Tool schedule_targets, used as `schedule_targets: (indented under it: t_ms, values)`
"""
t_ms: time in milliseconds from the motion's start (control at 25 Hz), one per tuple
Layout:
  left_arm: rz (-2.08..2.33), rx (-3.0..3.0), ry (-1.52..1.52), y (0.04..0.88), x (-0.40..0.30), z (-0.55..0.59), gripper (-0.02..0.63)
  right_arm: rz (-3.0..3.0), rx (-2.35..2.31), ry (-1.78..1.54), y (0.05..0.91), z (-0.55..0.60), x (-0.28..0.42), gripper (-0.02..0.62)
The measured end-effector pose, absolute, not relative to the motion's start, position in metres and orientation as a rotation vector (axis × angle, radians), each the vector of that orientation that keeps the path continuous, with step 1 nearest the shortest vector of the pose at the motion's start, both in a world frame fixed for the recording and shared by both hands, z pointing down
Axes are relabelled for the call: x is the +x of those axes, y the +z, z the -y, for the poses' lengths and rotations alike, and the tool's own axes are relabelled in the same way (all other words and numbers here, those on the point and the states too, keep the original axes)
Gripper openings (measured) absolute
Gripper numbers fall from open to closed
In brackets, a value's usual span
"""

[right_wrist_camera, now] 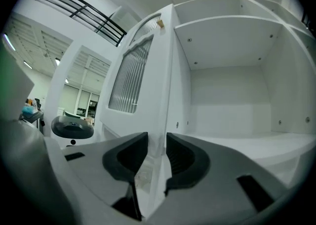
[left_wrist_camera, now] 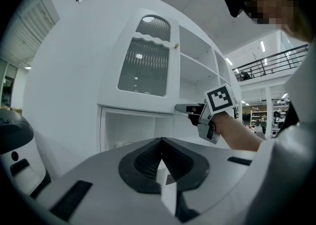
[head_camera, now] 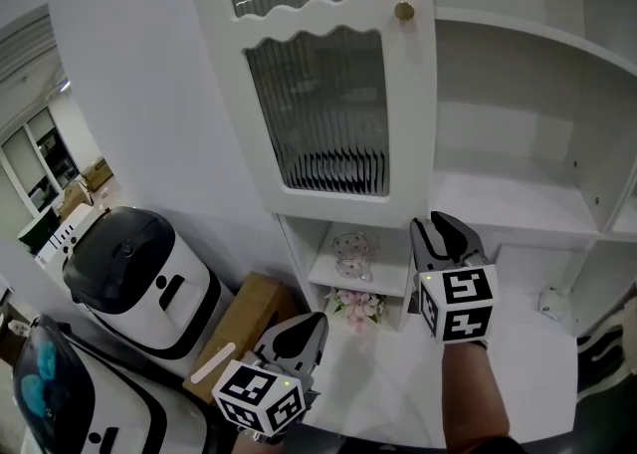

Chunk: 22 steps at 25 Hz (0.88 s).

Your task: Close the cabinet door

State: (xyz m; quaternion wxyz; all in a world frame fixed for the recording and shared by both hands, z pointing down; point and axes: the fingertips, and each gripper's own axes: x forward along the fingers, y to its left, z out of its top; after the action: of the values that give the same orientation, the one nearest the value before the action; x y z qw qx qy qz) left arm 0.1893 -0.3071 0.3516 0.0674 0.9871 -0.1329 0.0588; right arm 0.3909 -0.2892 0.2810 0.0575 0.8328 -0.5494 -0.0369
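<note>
The white cabinet door (head_camera: pixel 318 104) with ribbed glass and a brass knob (head_camera: pixel 403 11) stands swung open in front of bare white shelves. My right gripper (head_camera: pixel 438 225) is at the door's lower free edge. In the right gripper view that door (right_wrist_camera: pixel 143 71) runs edge-on between the two jaws of the right gripper (right_wrist_camera: pixel 157 142), and both pads lie against it. The left gripper view shows the right gripper (left_wrist_camera: pixel 183 108) at the bottom corner of the door (left_wrist_camera: pixel 143 66). My left gripper (head_camera: pixel 311 323) hangs lower left over the counter, shut and holding nothing (left_wrist_camera: pixel 161 140).
Open shelves (head_camera: pixel 508 193) lie behind and right of the door. A cubby below holds a glass jar (head_camera: pixel 351 255), with pink flowers (head_camera: pixel 356 308) beneath it. Two black-and-white appliances (head_camera: pixel 139 273) and a brown box (head_camera: pixel 244 318) stand at the left. The white counter (head_camera: pixel 498 382) runs under both grippers.
</note>
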Motion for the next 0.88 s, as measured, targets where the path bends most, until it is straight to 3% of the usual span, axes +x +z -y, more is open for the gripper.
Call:
schedule_targets:
  t_ms: [280, 880]
  values:
    - [0.501, 2.967, 0.166, 0.352, 0.173, 0.278, 0.003, 1.744, 2.514, -0.115, 0.288, 0.256, 0.384, 0.034]
    - [0.432, 3.019, 0.153, 0.335, 0.12, 0.231, 0.003, 2.036, 2.459, -0.038, 0.291, 0.198, 0.274, 0.012]
